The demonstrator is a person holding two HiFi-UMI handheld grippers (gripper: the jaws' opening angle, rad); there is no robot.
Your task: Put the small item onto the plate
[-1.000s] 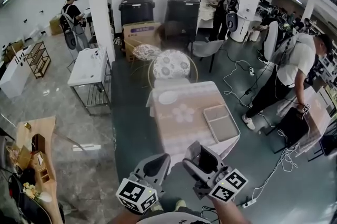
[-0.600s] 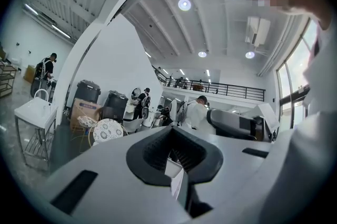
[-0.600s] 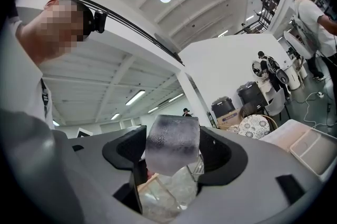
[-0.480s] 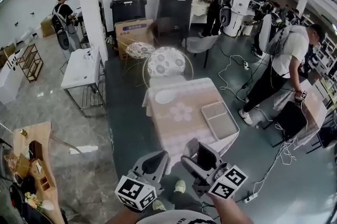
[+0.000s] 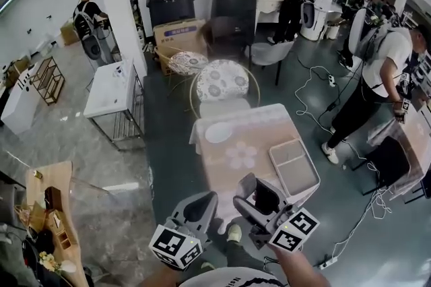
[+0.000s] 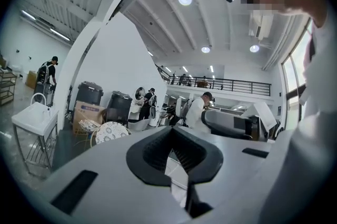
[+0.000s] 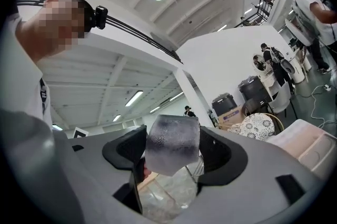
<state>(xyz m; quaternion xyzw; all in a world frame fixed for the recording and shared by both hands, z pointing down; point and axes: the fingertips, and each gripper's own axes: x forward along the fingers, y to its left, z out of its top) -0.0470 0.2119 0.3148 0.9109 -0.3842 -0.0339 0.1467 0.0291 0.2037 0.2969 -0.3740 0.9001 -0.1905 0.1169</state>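
Note:
A small grey cylinder-like item (image 7: 172,144) sits between the jaws of my right gripper (image 7: 172,150), which is shut on it. In the head view that right gripper (image 5: 261,200) hangs over the near edge of the pink-clothed table (image 5: 250,134), with the item showing only as a dark shape. A white plate (image 5: 219,132) lies at the table's far left corner, well ahead of both grippers. My left gripper (image 5: 195,213) hovers left of the right one, short of the table. Its jaws (image 6: 172,138) meet at the tips with nothing held.
A shallow white tray (image 5: 294,166) lies on the table's right side. A round patterned chair (image 5: 219,82) stands behind the table. A person (image 5: 377,77) bends over at the right near floor cables (image 5: 316,87). A white sink stand (image 5: 111,89) is at the left.
The view has shifted slightly, and the table and tray sit a little lower and further right in the frame. Both grippers hold nearly the same pose.

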